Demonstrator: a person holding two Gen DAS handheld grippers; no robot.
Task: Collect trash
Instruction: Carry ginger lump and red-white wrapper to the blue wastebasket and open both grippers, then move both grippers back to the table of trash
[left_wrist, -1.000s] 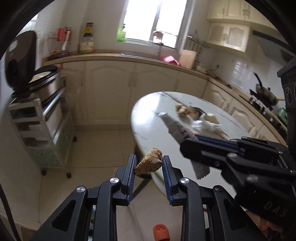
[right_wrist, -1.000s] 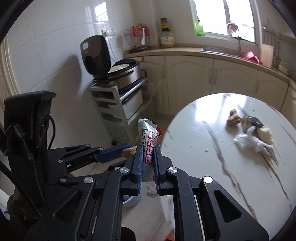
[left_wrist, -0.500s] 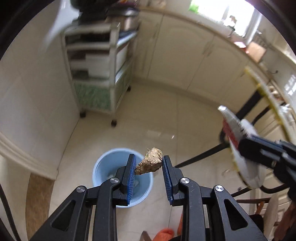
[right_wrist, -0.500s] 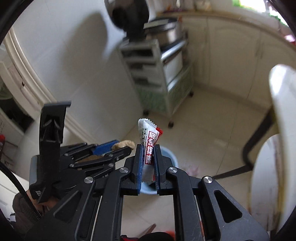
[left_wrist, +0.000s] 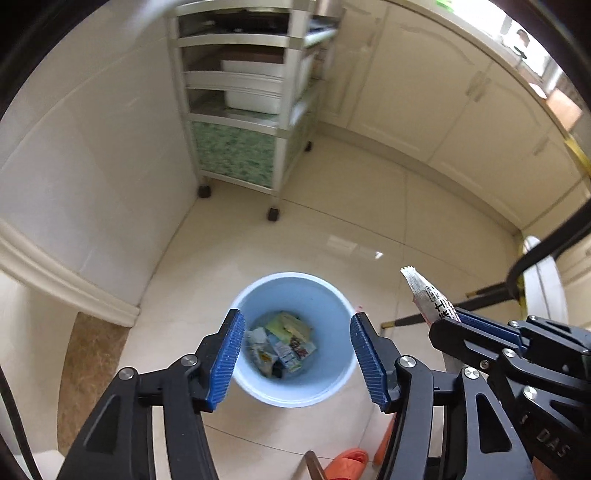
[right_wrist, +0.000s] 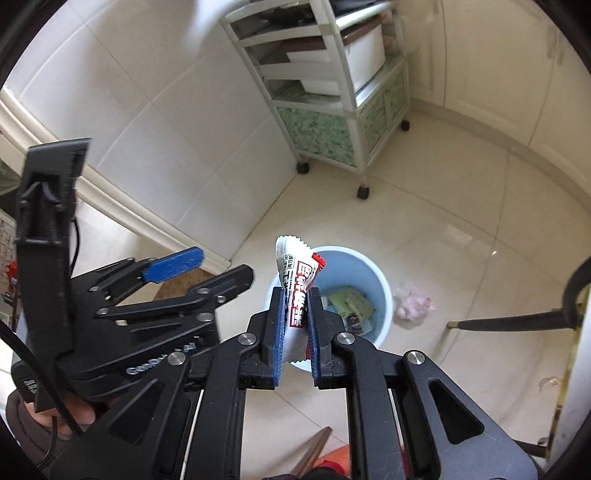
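Looking down both wrist views, I hold the left gripper over the round, smooth blue plastic bin; its jaws have just been opening and nothing lies between them now. My right gripper clamps a crinkly white-and-red snack wrapper, long axis upright, with the bin just beyond and below its fingertips. Flat, glossy packets already lie inside the bin.

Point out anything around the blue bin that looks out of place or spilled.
One thing stands out: a crumpled pinkish plastic scrap lies on the floor tiles just right of the blue bin, outside it, while the other wrappers sit inside. Otherwise the bin stands upright, and nothing looks spilled or damaged.
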